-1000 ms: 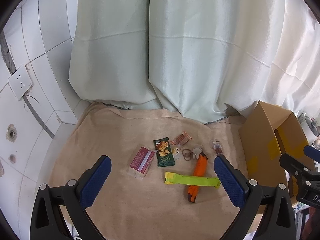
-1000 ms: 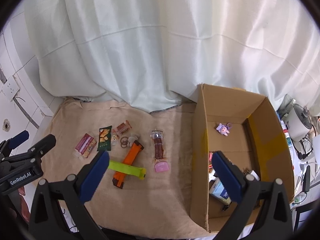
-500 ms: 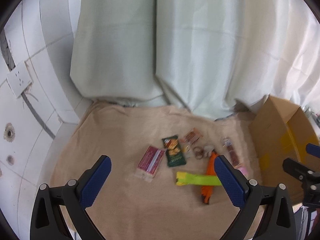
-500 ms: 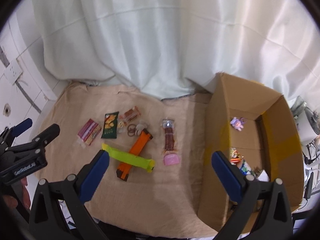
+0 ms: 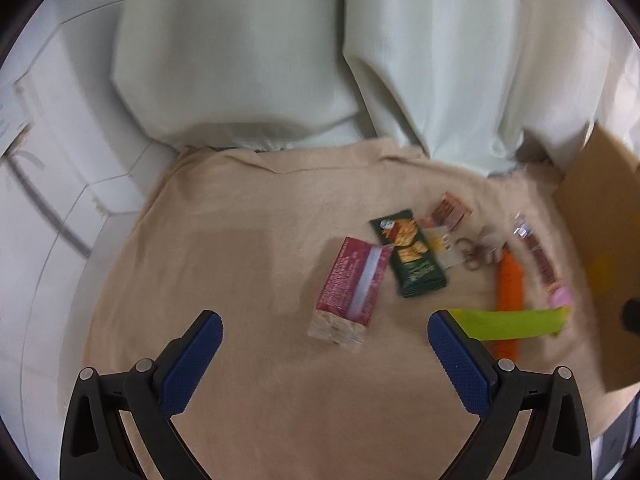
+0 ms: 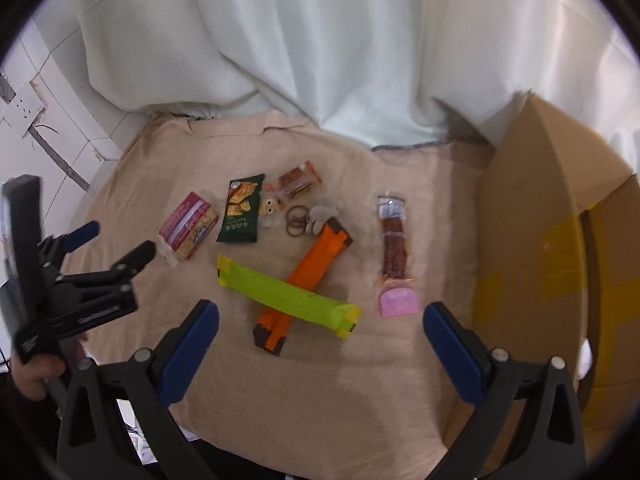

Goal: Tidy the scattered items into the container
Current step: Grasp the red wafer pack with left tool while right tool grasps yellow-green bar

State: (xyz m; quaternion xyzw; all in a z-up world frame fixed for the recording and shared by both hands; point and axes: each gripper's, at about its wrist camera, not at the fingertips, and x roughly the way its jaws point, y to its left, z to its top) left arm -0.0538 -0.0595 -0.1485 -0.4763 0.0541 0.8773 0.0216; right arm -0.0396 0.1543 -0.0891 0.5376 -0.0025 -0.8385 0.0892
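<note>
Here the right claw (image 6: 321, 322) hangs spread wide and empty above the near edge of the cloth-covered counter (image 6: 344, 380), its blue pads (image 6: 454, 356) well apart; just past it, at about twelve o'clock, a lime-green strip (image 6: 286, 294) lies across an orange utility knife (image 6: 306, 284), touching it. At one o'clock sit a small pink piece (image 6: 398, 304) and, just beyond it, a long clear pack of red sticks (image 6: 394, 248). At three o'clock the open cardboard box (image 6: 528, 216) stands on the counter's right side. Toward eleven o'clock lie brown hair ties (image 6: 296, 222), a dark green snack packet (image 6: 240, 208) and a pink-wrapped biscuit pack (image 6: 188, 230). At nine o'clock the left claw (image 6: 120, 246) shows, held by a hand (image 6: 34, 370). In its own view the left claw (image 5: 325, 340) is likewise spread and empty, with the pink-wrapped biscuit pack (image 5: 352, 286) at twelve o'clock, the dark green snack packet (image 5: 410, 254) at one, and the lime-green strip (image 5: 516, 322) at three beside the cardboard box (image 5: 600, 216). A pale curtain (image 6: 320, 40) hangs behind
</note>
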